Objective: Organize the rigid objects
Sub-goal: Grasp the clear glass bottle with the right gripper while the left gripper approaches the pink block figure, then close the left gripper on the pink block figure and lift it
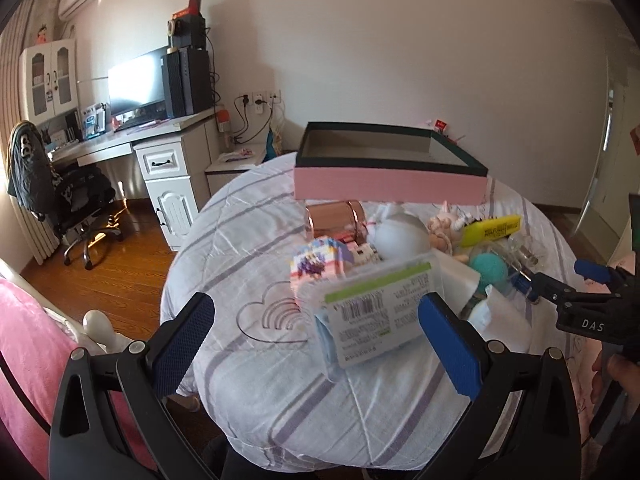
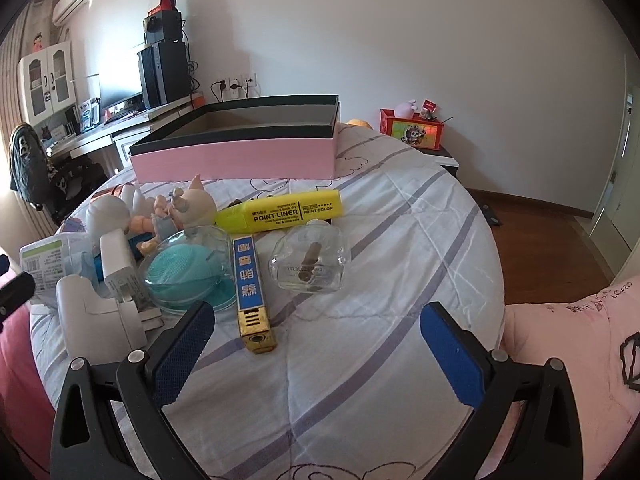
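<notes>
Meanwhile both grippers, left (image 1: 316,332) and right (image 2: 316,340), gape (nothing held) near the pink box (image 2: 236,162).

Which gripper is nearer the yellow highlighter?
Right. The right gripper faces the yellow highlighter across the blue-gold lighter. The left gripper sits behind the labelled packet, farther off.

Both wrist views look closely across the bed (image 1: 248,380) toward the pink box (image 2: 236,160).

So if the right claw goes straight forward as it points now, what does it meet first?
Probably the blue and gold box, lying just ahead between the open fingers of the right claw, slightly left of centre. The clear glass bottle lies a little farther on. Depth is hard to judge here.
</notes>
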The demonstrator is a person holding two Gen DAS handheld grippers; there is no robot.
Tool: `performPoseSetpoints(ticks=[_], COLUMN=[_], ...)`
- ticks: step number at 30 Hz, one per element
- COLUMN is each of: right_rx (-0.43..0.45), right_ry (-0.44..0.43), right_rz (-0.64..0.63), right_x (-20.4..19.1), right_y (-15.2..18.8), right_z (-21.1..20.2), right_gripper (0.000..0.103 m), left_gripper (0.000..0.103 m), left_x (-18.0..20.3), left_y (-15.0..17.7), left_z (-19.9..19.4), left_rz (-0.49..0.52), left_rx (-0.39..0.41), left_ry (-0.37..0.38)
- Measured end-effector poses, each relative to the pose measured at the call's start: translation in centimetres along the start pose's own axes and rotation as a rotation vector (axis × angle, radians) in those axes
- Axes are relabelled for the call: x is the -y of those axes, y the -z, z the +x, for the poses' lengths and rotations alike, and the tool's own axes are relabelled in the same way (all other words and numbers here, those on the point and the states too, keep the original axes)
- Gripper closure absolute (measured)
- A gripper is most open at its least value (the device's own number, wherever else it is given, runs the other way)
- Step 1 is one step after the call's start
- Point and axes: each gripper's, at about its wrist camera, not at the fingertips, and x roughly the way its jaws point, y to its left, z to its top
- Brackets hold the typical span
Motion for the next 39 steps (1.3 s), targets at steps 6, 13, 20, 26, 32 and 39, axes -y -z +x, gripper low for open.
performPoseSetpoints(ticks=[6,13,20,26,32,39], right_rx=[0.024,-0.058,-0.086,-0.083,-0.075,-0.07], right_ry=[0.056,-0.005,-0.07,-0.067,-0.068,-0.065], right_rz=[0.009,-0.014,-0.021,-0.039,-0.038,-0.033], right_x=[1.7,2.3,2.0,1.9,2.5,2.8], right_y=[-1.3,-2.3,-3.2,-3.1,-3.1,-3.2], right_z=[0.3,3.5,5.4,5.9,5.9,6.1], right_gripper=[0.0,0.004,0.016,0.044,0.044,0.044], left_gripper=[0.0,0.0,0.0,0.0,0.0,0.0], left_x=[-4.0,-6.3,-5.6,-3.2,-2.1,-1.4], left_y=[-2.1,-1.6,0.4,1.5,0.9,-0.1], left_z=[0.1,2.7,4.0,5.6,6.7,9.1], left_rz=[0.016,0.016,0.015,0.054,0.051,0.02], left_rx=[0.051,-0.014,-0.045,-0.075,-0.092,-0.143], left_ry=[-0.135,-0.124,-0.05,-0.046,0.0,-0.004])
